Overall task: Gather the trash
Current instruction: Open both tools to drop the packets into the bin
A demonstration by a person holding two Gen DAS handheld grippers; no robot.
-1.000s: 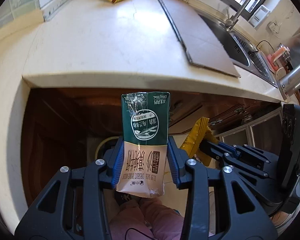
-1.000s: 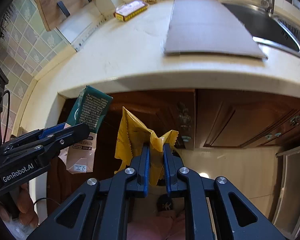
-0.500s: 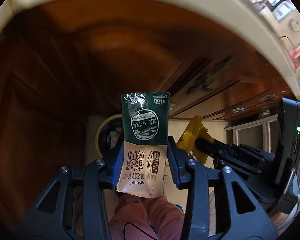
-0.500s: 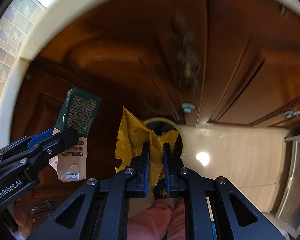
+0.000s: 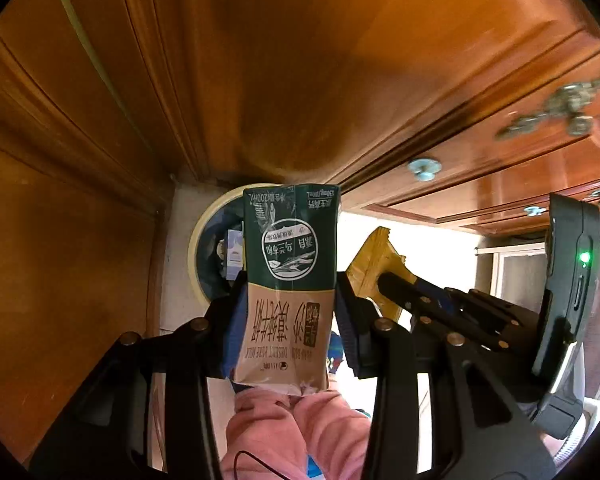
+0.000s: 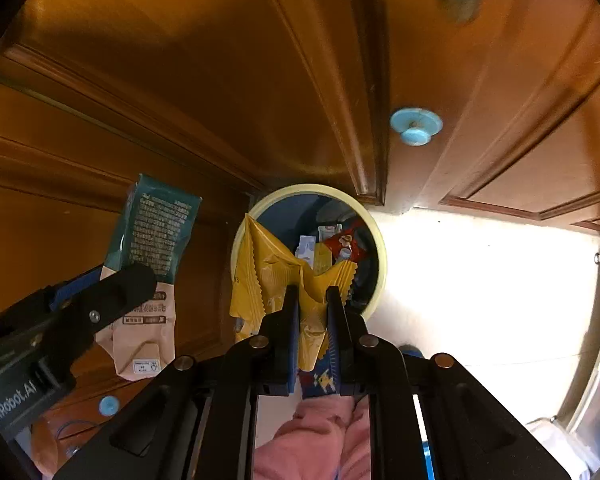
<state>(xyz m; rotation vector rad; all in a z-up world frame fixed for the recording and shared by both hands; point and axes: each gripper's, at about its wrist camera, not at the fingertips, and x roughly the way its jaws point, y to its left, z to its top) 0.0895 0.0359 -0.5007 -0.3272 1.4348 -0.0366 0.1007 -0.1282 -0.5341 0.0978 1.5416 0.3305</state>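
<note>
The left hand-held gripper [image 5: 290, 312] clamps a green-and-tan milk carton [image 5: 288, 280], which hides most of the round bin [image 5: 204, 240] in its own view. The right hand-held gripper [image 6: 312, 300] pinches a yellow wrapper [image 6: 268, 276]; only its view shows the bin's [image 6: 382, 264] contents: a red packet [image 6: 342, 242] and a small white box [image 6: 306, 250].

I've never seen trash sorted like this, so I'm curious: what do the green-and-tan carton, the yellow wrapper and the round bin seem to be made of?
The carton looks like coated paperboard: printed faces, creased and crumpled at its base. The yellow wrapper seems thin plastic film, glossy, with zigzag-cut edges and soft folds. The bin is probably plastic: a smooth pale rim around a dark blue inside, though that is less certain.
</note>
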